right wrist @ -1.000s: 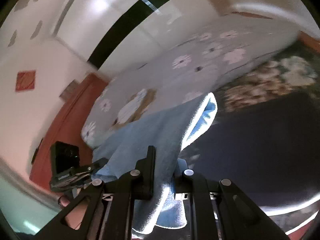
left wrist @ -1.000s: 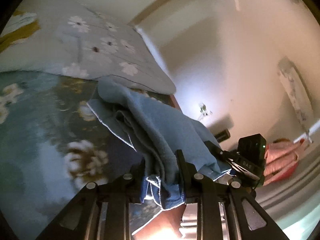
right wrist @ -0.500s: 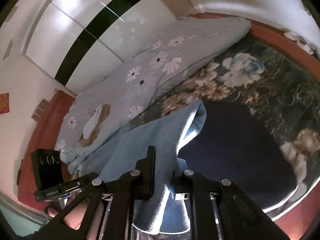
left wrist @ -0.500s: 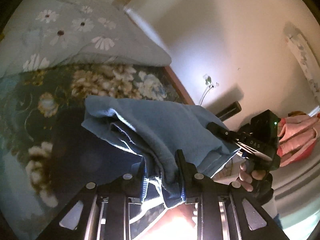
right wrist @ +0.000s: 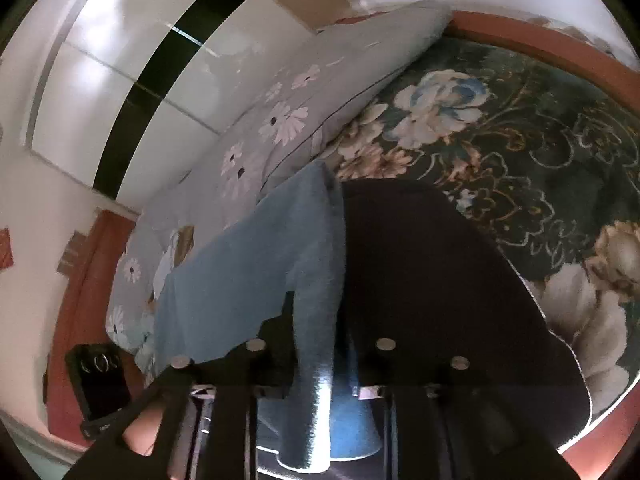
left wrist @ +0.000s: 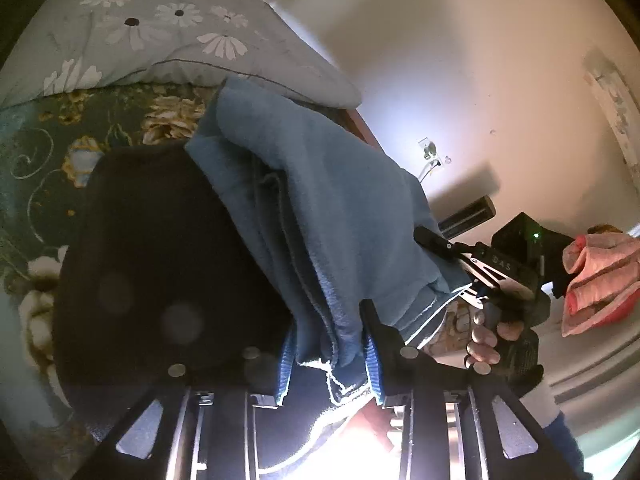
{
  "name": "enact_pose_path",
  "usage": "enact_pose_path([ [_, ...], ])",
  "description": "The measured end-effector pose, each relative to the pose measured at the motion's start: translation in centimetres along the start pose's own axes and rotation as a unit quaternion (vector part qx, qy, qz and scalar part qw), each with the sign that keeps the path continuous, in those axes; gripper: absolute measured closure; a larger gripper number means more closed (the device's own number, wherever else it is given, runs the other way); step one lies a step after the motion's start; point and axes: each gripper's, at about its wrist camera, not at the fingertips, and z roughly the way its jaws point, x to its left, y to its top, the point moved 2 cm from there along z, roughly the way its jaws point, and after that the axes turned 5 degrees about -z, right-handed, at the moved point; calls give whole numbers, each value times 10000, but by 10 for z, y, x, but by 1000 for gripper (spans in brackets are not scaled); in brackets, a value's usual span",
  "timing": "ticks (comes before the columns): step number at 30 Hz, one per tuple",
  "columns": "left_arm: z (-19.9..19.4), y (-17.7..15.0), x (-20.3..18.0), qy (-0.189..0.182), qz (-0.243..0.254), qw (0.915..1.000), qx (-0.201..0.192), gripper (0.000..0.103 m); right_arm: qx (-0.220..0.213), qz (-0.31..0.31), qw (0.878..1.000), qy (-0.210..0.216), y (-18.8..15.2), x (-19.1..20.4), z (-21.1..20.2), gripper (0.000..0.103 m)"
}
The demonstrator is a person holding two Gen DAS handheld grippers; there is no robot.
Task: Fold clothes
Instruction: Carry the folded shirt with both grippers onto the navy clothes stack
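Two handheld grippers hold a blue garment [left wrist: 320,200] in the air above a bed, each clamped on one bunched end of it. In the left wrist view the left gripper [left wrist: 328,344] has its jaws closed on a thick gather of layered cloth, white-stitched hems hanging below the fingers; across the span, the right gripper [left wrist: 460,256] bites the opposite end, a gloved hand [left wrist: 504,332] around its handle. From the right wrist view the right gripper [right wrist: 324,344] pinches a narrow vertical fold, the cloth running off as a taut sheet toward the left gripper's body at the lower left. Over the last second the garment has risen clear of the floral bedspread [right wrist: 520,152] and tightened between the two holds, and both cameras have swung to look down on a dark garment [left wrist: 160,260] lying flat on the bed directly beneath, near a daisy-print pillow [left wrist: 168,36]. That suggests the blue piece, already doubled into several layers, is being carried over the dark one, either to be laid down for another fold or set on it as a stack; which cannot be told. A pink padded item [left wrist: 600,280] lies off to the side.
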Motion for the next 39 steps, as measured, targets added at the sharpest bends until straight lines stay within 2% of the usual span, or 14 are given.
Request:
enact_pose_path([
  [2,-5,1,0,47,32,10000,60,67,36,-43,9999,-87,3,4,0,79],
  [6,-22,1,8,226,176,9995,153,50,45,-185,9993,-323,5,11,-11,76],
  [7,-29,2,13,312,180,9993,116,49,27,-191,9991,-383,7,9,-14,75],
  [9,-44,3,23,523,157,9985,-6,49,-77,-163,9982,-573,10,6,-25,73],
  [12,-71,13,31,729,-76,9961,-491,49,-162,-349,9971,-655,14,25,-21,73],
  [14,-80,25,18,617,-102,9952,-758,49,-217,-479,9961,-704,17,38,-18,73],
  [17,-75,44,-18,510,305,9947,-841,45,-299,-675,9942,-777,21,58,-14,73],
  [21,-45,58,-53,571,792,9926,-717,42,-409,-934,9909,-874,27,84,-8,71],
  [25,-9,61,-42,689,494,9957,-373,42,-264,-1035,9901,-911,19,92,11,71],
  [28,15,56,-20,862,98,9962,-41,42,-124,-767,9923,-961,8,77,25,71],
  [33,7,47,-20,851,271,9960,-50,42,-224,-413,9962,-735,2,67,29,71],
  [36,-6,42,-22,795,281,9963,-139,42,-282,-439,9956,-776,-1,74,20,71],
  [39,-9,30,-19,907,402,9950,-89,40,-365,-476,9959,-680,-13,80,8,71],
])
